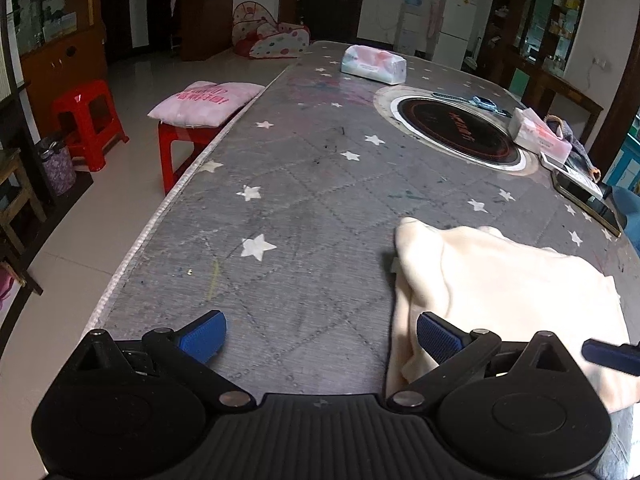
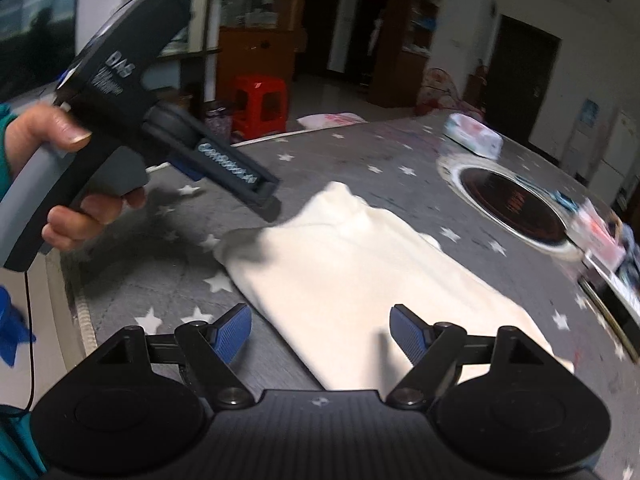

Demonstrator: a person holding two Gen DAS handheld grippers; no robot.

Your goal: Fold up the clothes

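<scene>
The grey star-printed surface carries the cream garment, which lies in a loosely folded heap toward the near right, well short of the round black hotplate set into the cloth farther back. Both tools stand spread and empty: the left gripper hovers at the garment's left edge with one blue pad over the fabric and the other over bare cloth, and the right gripper straddles the near edge without pinching it. To fold well from here, I judge each gripper should come down on a single layer at a near corner, close firmly, then lift together and carry the edge over evenly. The lumpy far-left corner looks bunched; smoothing it first would likely keep the fold square.
</scene>
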